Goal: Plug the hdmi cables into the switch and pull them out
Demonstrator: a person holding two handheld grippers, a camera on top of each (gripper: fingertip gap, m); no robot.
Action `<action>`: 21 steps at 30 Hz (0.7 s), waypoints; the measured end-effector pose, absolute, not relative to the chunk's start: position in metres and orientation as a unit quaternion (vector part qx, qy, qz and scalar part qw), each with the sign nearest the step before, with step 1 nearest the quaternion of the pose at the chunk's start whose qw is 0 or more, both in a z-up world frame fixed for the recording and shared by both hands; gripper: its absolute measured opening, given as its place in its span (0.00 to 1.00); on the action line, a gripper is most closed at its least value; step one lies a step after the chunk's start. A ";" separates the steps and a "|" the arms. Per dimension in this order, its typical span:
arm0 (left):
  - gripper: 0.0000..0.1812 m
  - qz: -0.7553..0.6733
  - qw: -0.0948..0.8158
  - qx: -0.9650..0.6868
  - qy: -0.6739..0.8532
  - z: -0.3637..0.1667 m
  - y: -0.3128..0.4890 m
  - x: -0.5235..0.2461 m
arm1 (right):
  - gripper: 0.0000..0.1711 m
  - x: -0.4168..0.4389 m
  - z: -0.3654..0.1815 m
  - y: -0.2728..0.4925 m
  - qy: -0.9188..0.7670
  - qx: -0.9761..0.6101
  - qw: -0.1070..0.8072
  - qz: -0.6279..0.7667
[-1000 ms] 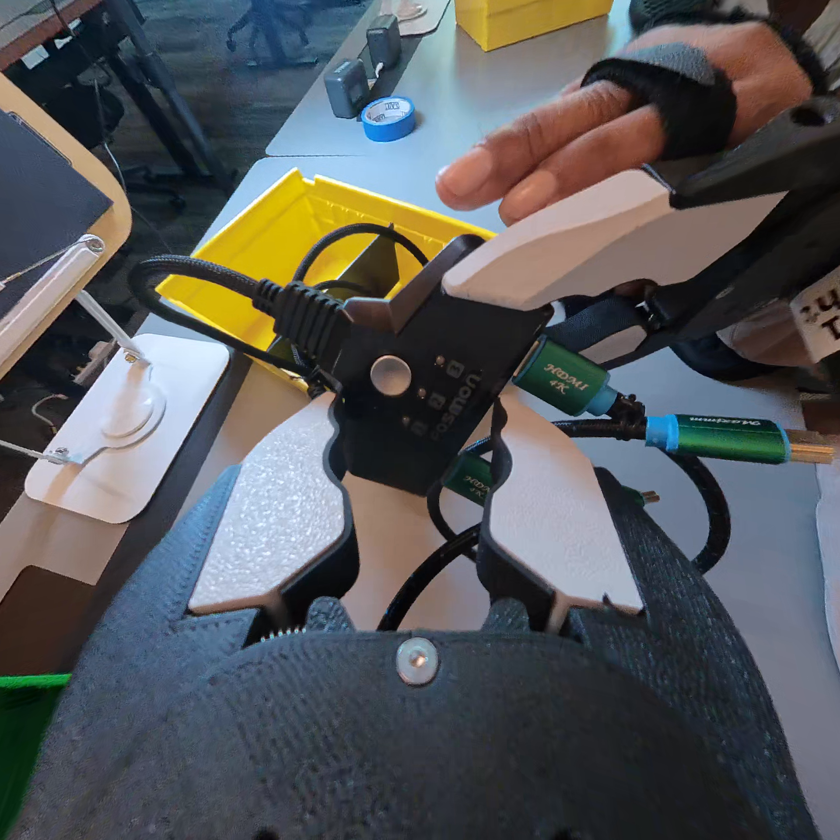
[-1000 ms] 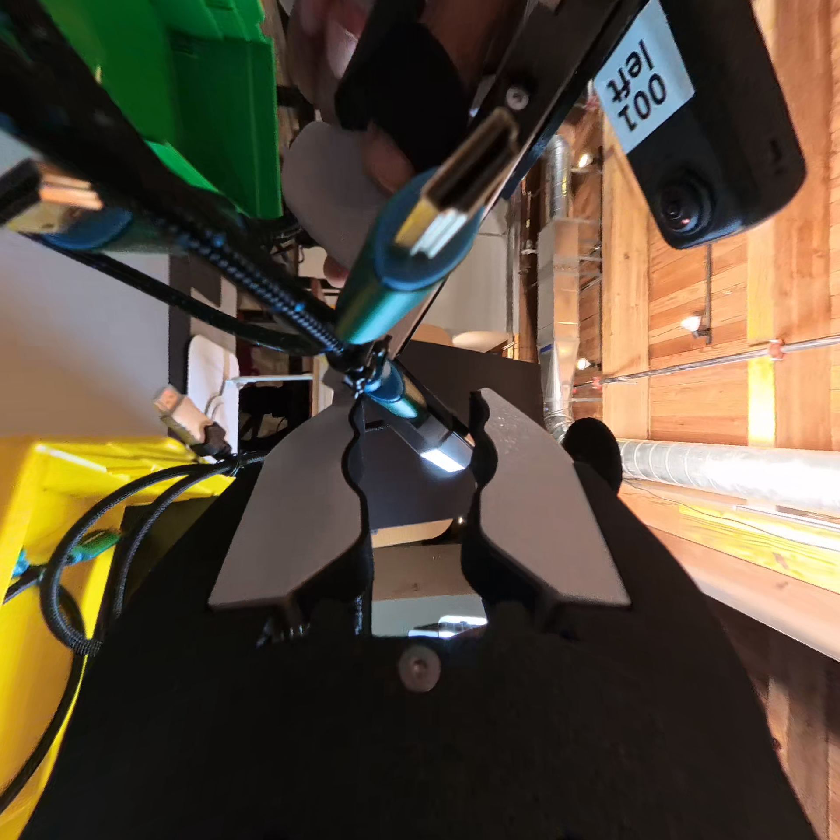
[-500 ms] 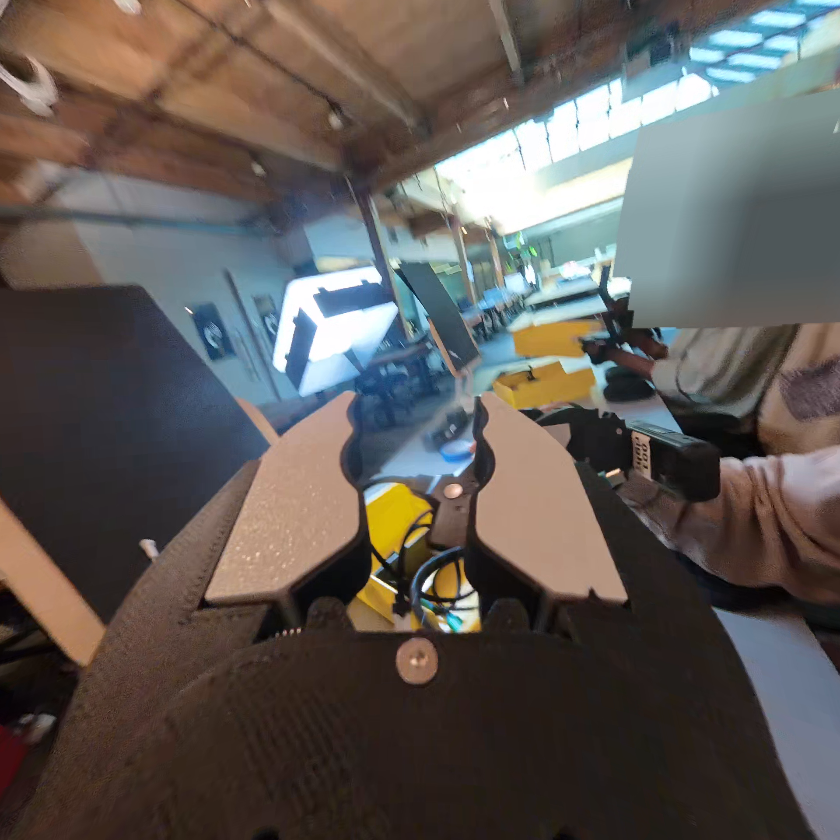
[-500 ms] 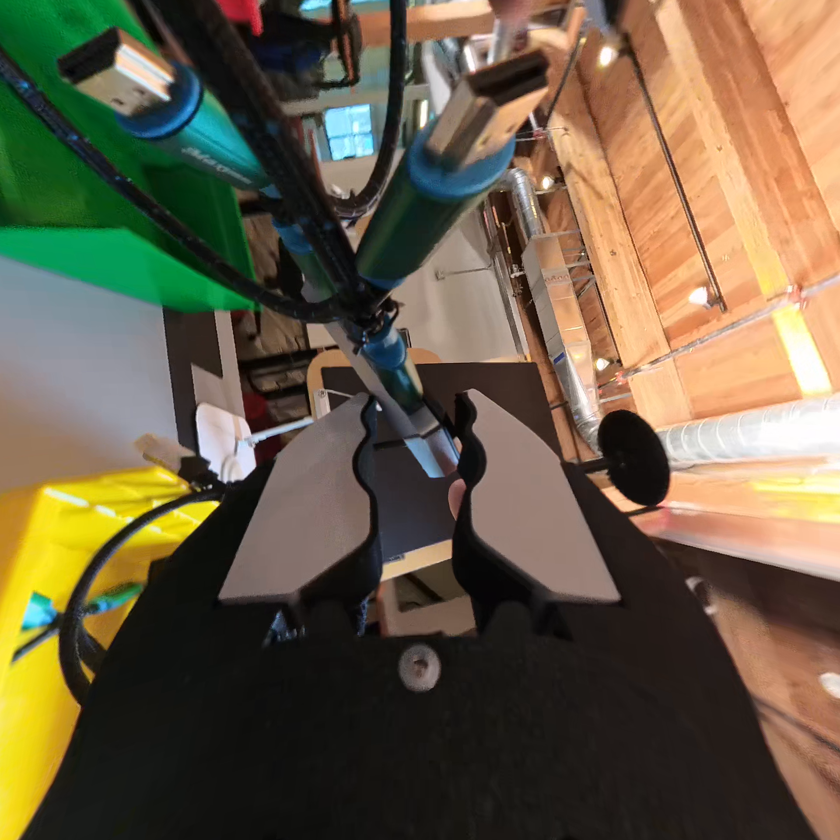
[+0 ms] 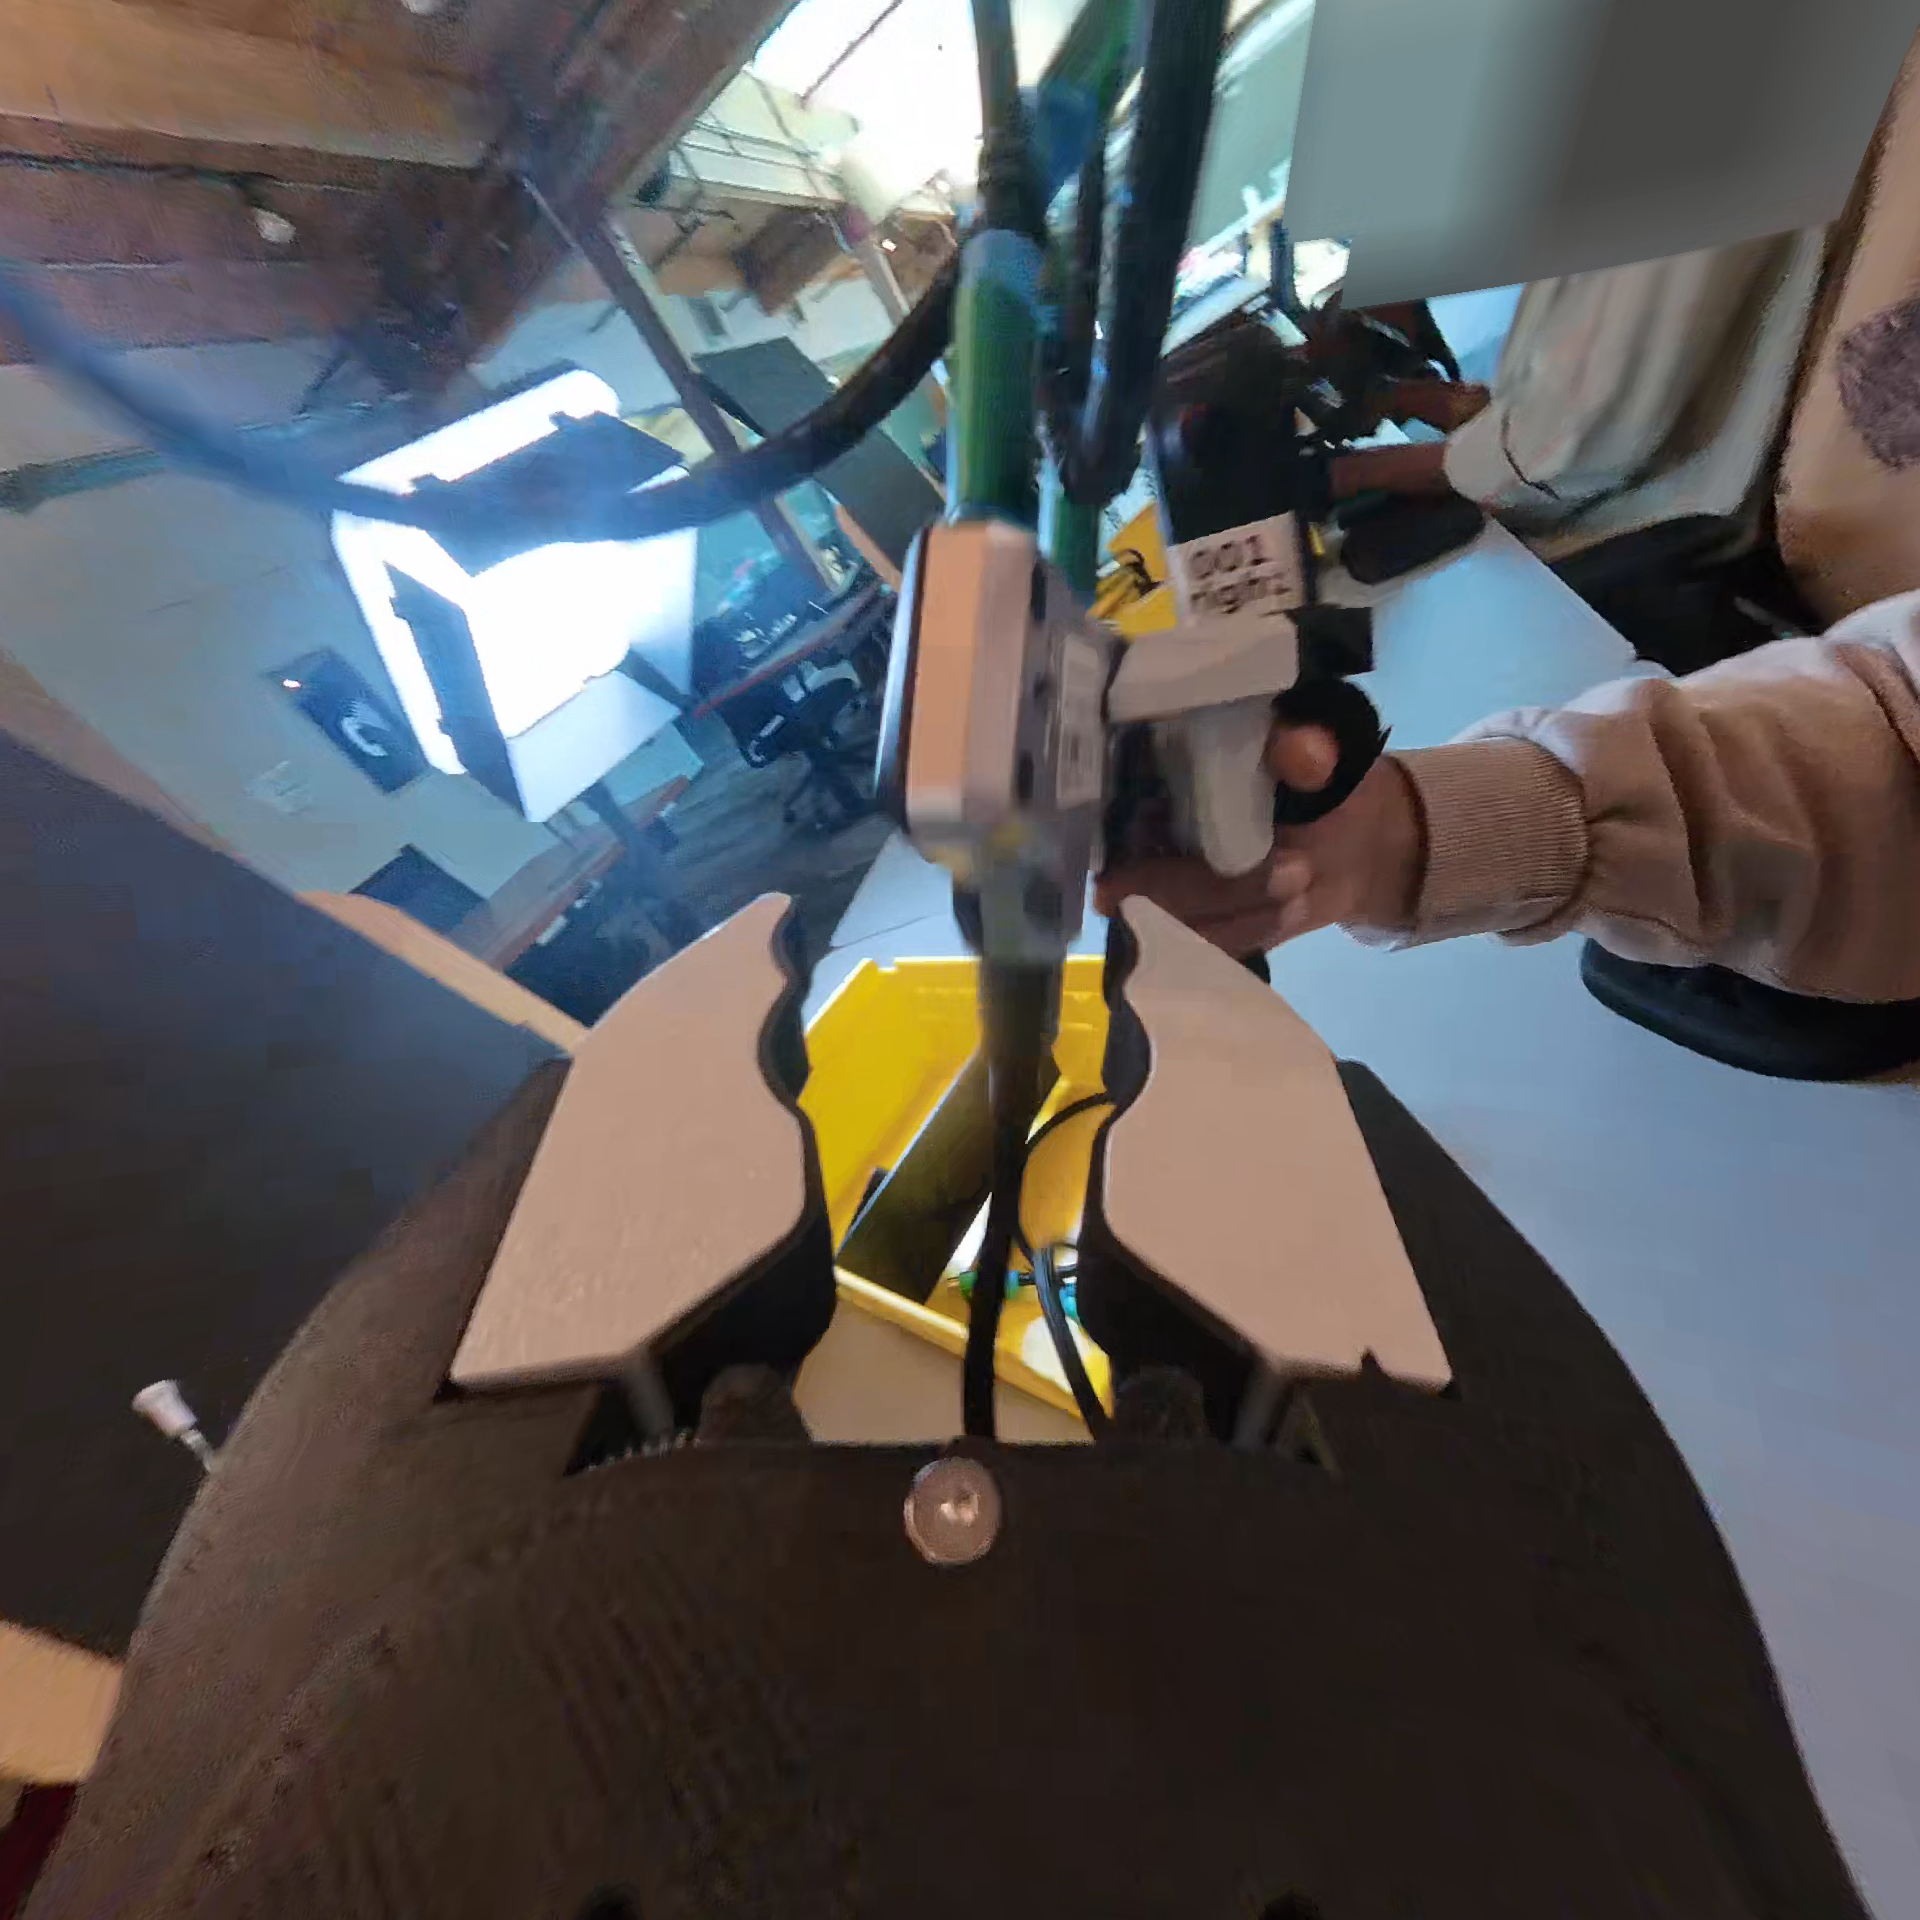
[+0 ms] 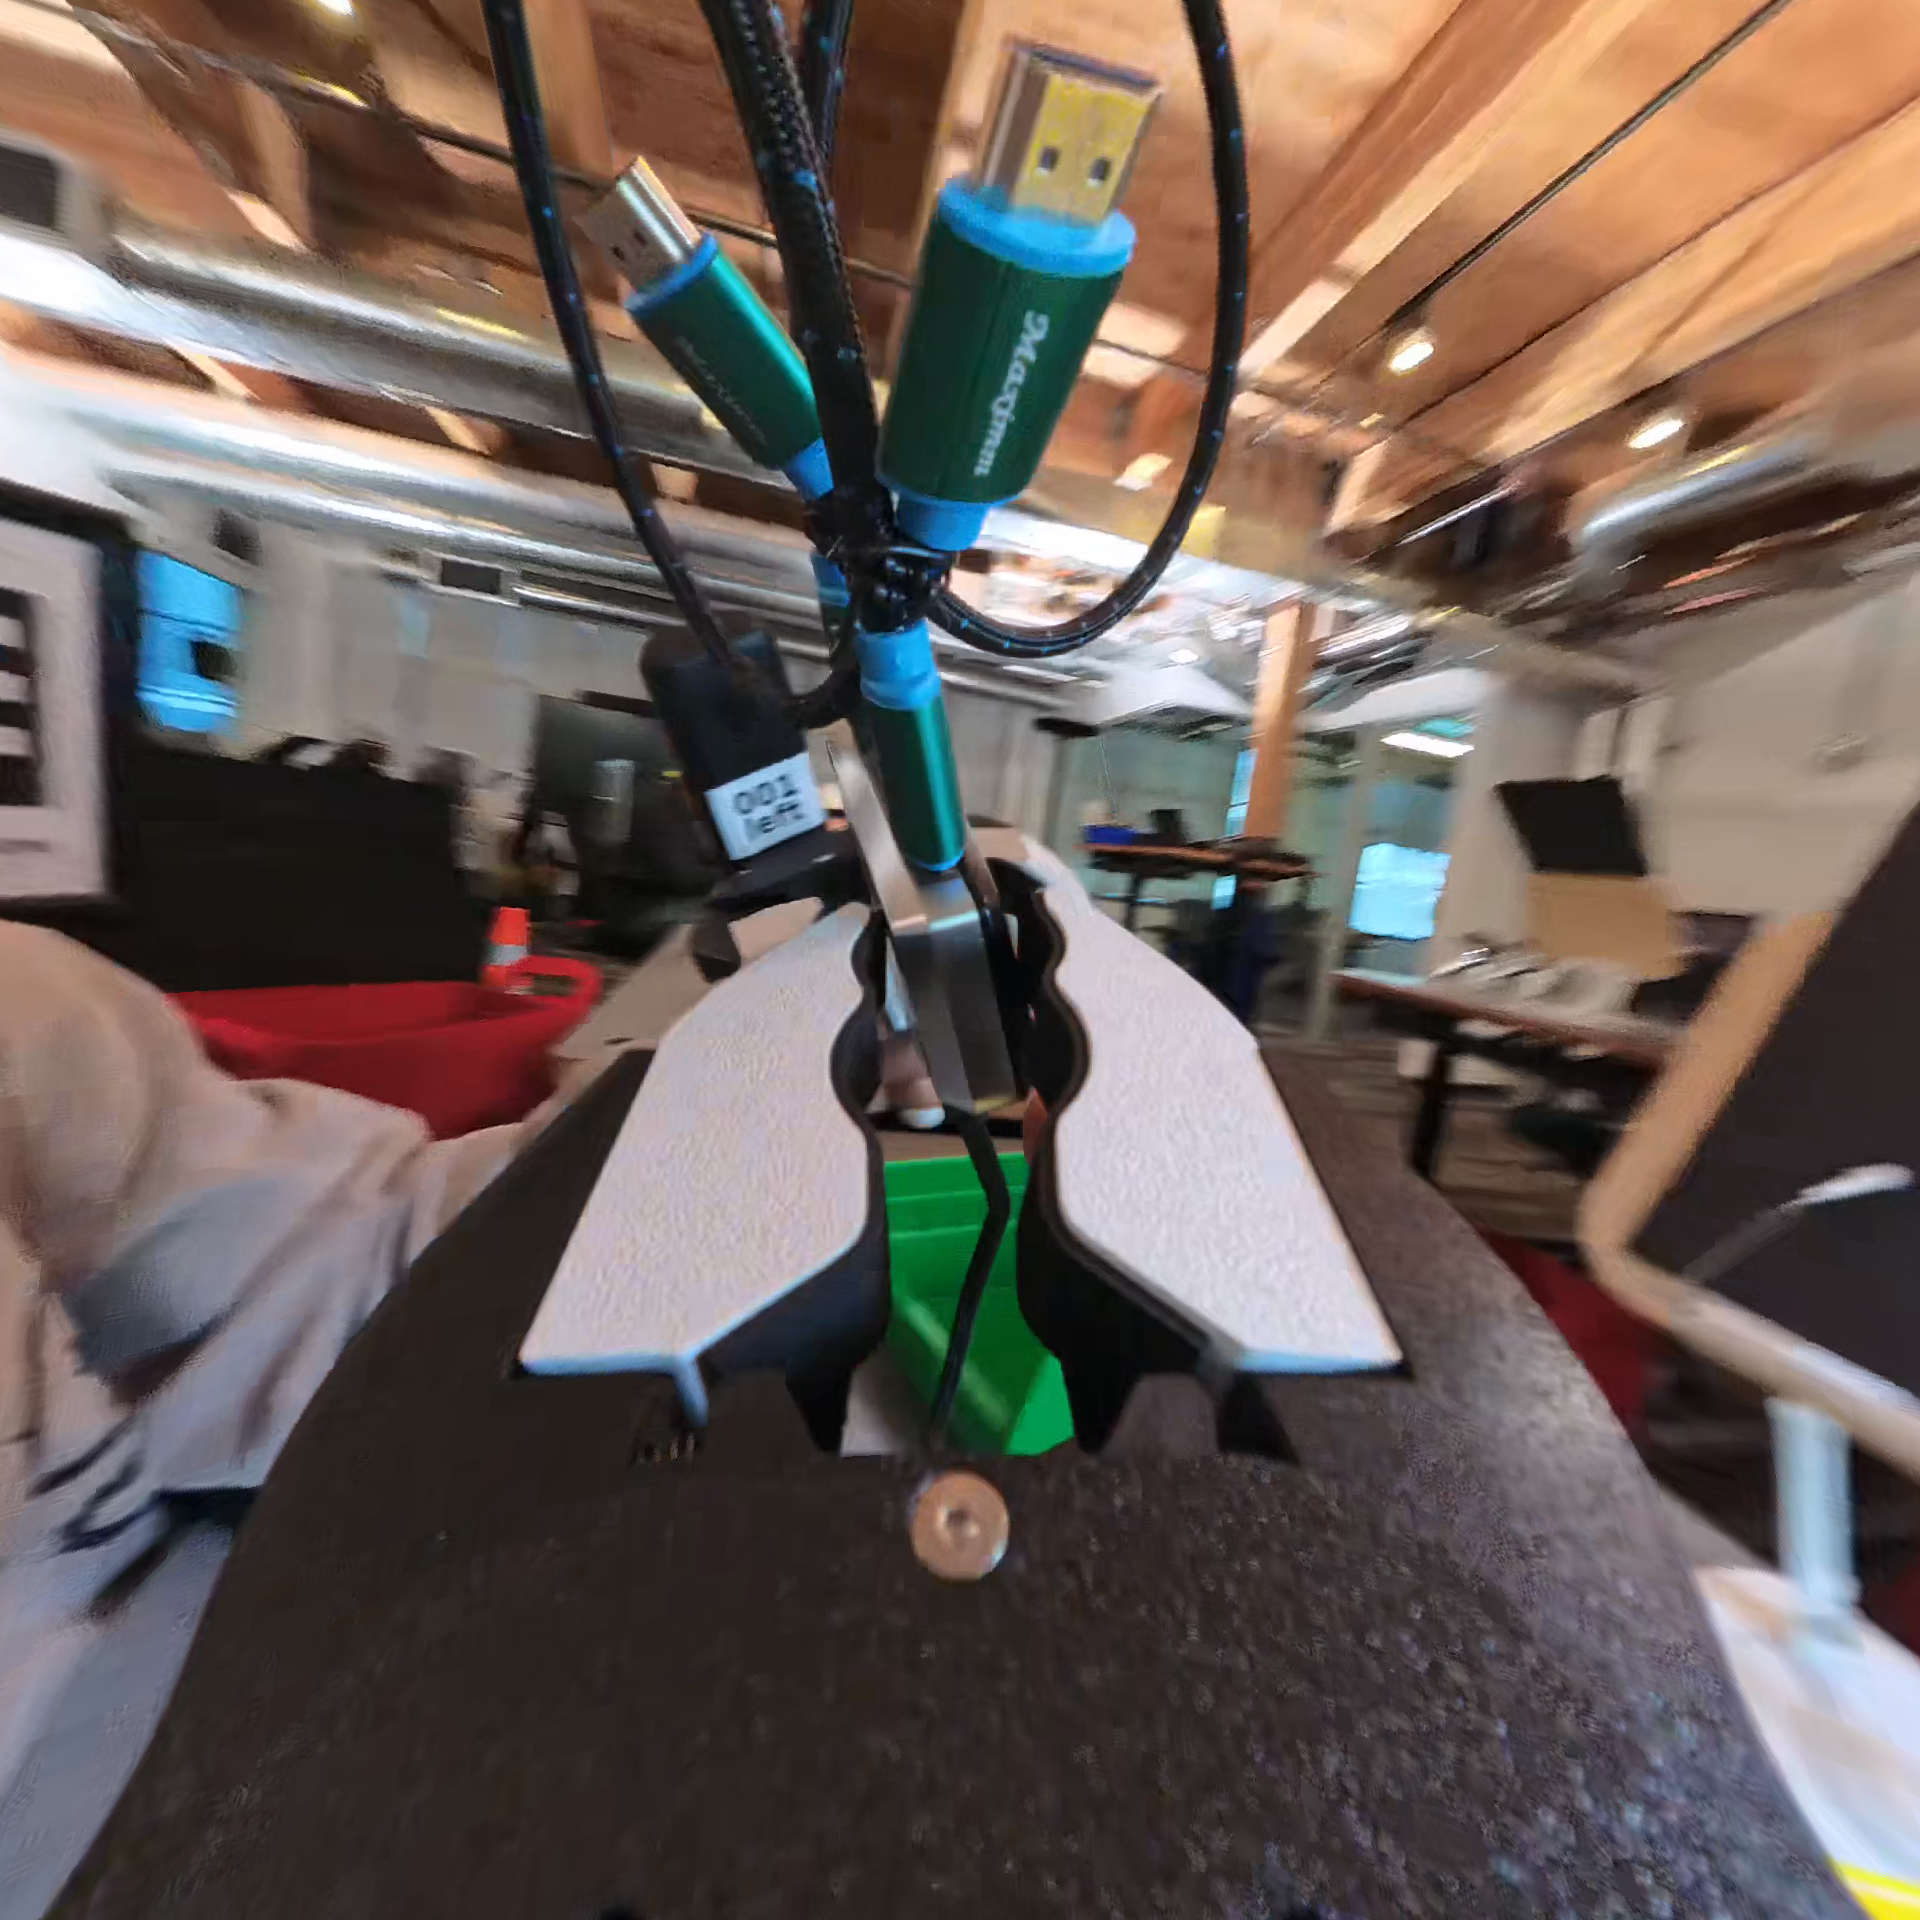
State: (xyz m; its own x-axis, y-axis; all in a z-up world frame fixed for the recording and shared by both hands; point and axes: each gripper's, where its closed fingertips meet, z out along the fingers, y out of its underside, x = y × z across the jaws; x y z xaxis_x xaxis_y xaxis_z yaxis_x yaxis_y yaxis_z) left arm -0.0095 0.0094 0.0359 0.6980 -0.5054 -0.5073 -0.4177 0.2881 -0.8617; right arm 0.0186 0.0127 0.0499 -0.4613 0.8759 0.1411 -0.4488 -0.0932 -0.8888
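Switch (image 6: 951, 1008) pinched edge-on in right gripper (image 6: 951, 935), jaws pressed onto its two flat faces, held in the air over green bin (image 6: 966, 1299); seated plug (image 6: 914, 790), green-sleeved, entering its far edge, judged fully home since sleeve meets casing; large loose plug (image 6: 1008, 343) and small loose plug (image 6: 717, 332) sticking out beyond, gold tips bare, all tied into one knot of braided cables (image 6: 821, 312).

Left gripper (image 5: 956, 920) facing the switch (image 5: 987, 707) from close by, jaws spread wide, nothing between them; yellow bin (image 5: 914, 1039) on grey table (image 5: 1558, 1195) underneath; much motion blur in that view.

Likely step: bringing the left jaws onto a plug, either to draw out the seated one or to fetch a loose one; cannot tell which.

For a clean job: keep the right pinch firm on the faces and off the ports; close the left jaws on a rigid green sleeve, never on braid; move straight along the port's axis, no rocking; for insertion, match the connector's wide side to the port first; mind the knot, since a tug on one cable probably drags the others and twists the switch in its grip.
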 end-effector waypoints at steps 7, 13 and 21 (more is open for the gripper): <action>0.14 -0.036 0.651 -0.629 0.423 0.013 0.008 -0.006 | 0.15 -0.004 0.023 0.019 -0.531 -0.264 0.456 0.664; 0.13 0.047 0.636 -0.685 0.352 0.020 0.013 -0.051 | 0.16 0.025 0.055 0.075 -0.529 -0.313 0.592 0.521; 0.13 0.232 0.547 -0.729 0.339 -0.008 0.034 -0.089 | 0.07 0.087 0.110 0.079 -0.506 -0.297 0.730 0.350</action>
State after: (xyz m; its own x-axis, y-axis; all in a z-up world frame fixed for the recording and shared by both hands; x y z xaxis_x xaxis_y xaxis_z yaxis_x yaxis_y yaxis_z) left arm -0.0894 0.0339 -0.0083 0.6624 -0.2398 -0.7097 -0.7485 -0.1715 -0.6406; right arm 0.0873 0.0786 0.1096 0.2418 0.8122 0.5308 -0.2108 0.5780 -0.7884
